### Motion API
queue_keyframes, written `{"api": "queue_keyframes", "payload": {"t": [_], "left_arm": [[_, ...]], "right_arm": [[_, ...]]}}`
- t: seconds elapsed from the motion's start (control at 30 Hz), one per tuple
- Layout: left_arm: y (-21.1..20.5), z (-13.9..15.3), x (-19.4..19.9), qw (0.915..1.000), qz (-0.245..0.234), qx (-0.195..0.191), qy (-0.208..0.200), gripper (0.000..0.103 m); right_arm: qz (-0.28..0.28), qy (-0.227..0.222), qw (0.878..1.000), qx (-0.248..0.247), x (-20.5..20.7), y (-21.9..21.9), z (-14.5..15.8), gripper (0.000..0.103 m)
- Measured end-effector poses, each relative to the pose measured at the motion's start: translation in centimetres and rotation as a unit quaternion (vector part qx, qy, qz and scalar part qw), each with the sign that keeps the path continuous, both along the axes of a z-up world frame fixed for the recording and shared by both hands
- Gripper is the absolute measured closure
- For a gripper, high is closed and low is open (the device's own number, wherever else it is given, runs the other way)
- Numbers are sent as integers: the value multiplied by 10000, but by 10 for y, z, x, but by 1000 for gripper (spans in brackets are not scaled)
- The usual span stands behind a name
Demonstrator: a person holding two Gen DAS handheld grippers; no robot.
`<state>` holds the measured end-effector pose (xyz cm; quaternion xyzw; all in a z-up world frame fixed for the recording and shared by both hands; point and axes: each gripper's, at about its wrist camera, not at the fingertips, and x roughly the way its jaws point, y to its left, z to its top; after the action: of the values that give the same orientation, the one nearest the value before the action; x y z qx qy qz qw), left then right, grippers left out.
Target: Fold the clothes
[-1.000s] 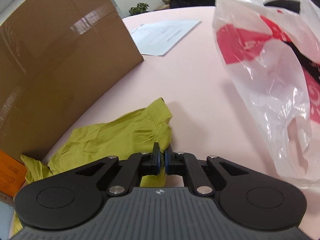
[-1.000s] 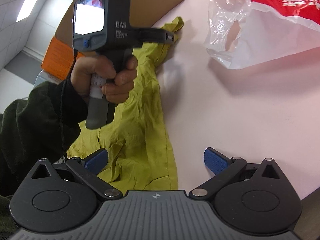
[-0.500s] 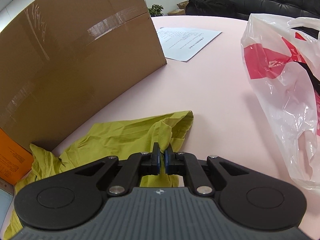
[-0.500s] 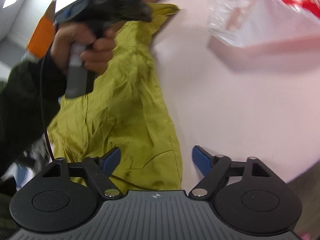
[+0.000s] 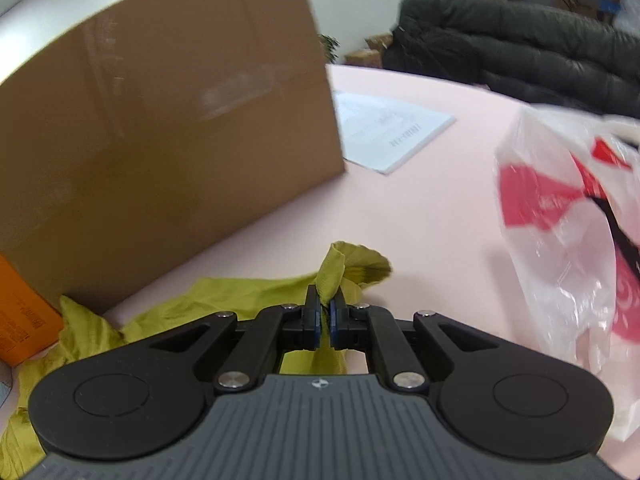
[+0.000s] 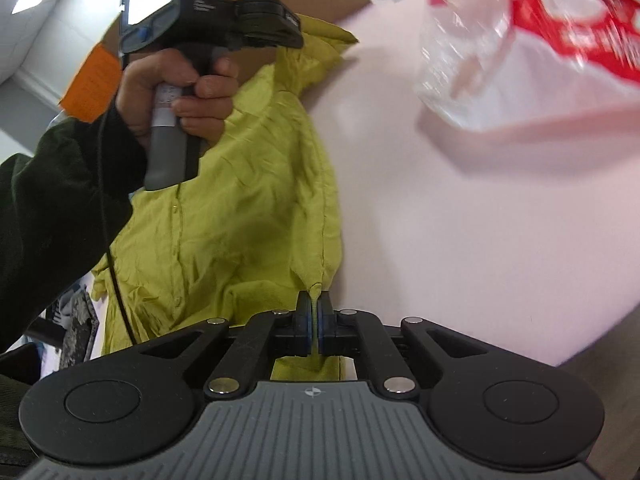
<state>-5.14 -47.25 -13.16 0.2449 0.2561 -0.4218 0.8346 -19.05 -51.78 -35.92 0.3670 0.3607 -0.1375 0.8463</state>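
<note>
A wrinkled yellow-green shirt (image 6: 240,216) lies stretched along the left side of the pink table (image 6: 480,220). My left gripper (image 5: 325,303) is shut on the shirt's (image 5: 240,292) far end, and a bunched fold rises between its fingers, lifted off the table. In the right wrist view that left gripper (image 6: 294,28) shows held up by a hand (image 6: 180,92), with cloth hanging from it. My right gripper (image 6: 315,303) is shut on the shirt's near edge, pinching a seam corner.
A big cardboard box (image 5: 160,140) stands close on the left, with an orange box (image 5: 20,312) beside it. A white and red plastic bag (image 5: 572,248) sits on the right. Paper sheets (image 5: 392,132) lie further back. A dark sofa (image 5: 520,56) is beyond the table.
My right gripper has gone from open to shut on the shirt's near edge. The left gripper has lifted and drawn back, raising the far end of the shirt with it.
</note>
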Motion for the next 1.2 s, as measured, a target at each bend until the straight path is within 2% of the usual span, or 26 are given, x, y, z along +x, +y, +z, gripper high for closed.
{"api": "queue_keyframes", "payload": {"t": [0.1, 0.17, 0.23, 0.37, 0.4, 0.47, 0.63, 0.7, 0.83, 0.9, 1.0, 1.03, 1.13, 1.2], "left_arm": [[39, 22, 29, 9972, 479, -555, 133, 99], [77, 27, 59, 9883, 1089, -973, 431, 99], [106, 8, 95, 9747, 1861, -810, 935, 99], [153, -45, 147, 9342, 2903, -116, 2070, 98], [161, -50, 151, 9297, 2967, -127, 2180, 96], [176, -52, 154, 9262, 2982, -272, 2293, 94], [180, -40, 150, 9343, 2808, -354, 2167, 94], [184, -32, 149, 9349, 2758, -478, 2180, 94], [197, -13, 152, 9363, 2705, -853, 2069, 77], [200, -3, 156, 9414, 2632, -863, 1925, 77], [197, 11, 163, 9539, 2266, -872, 1763, 76], [192, 15, 163, 9611, 2036, -805, 1683, 73], [169, 14, 159, 9813, 1057, -431, 1551, 53], [153, 7, 153, 9885, 677, -116, 1349, 52]], "right_arm": [[477, -166, 9979, -395, 14, 15, 24, 100], [937, -192, 9939, -546, 26, 28, 31, 100], [1257, -29, 9907, -525, 38, 37, 21, 100], [1589, 355, 9857, -442, 55, 51, -6, 100], [1628, 405, 9848, -450, 57, 53, -9, 100], [1683, 456, 9835, -489, 59, 56, -11, 99], [1653, 477, 9838, -503, 58, 60, -14, 99], [1639, 485, 9840, -508, 58, 62, -16, 99], [1613, 501, 9843, -516, 57, 65, -18, 97], [1628, 444, 9844, -498, 58, 68, -18, 97], [1699, 343, 9840, -424, 58, 72, -17, 97], [1758, 303, 9833, -362, 57, 72, -17, 97], [1875, 341, 9813, -277, 61, 73, -21, 96], [1904, 353, 9808, -235, 61, 73, -22, 95]]}}
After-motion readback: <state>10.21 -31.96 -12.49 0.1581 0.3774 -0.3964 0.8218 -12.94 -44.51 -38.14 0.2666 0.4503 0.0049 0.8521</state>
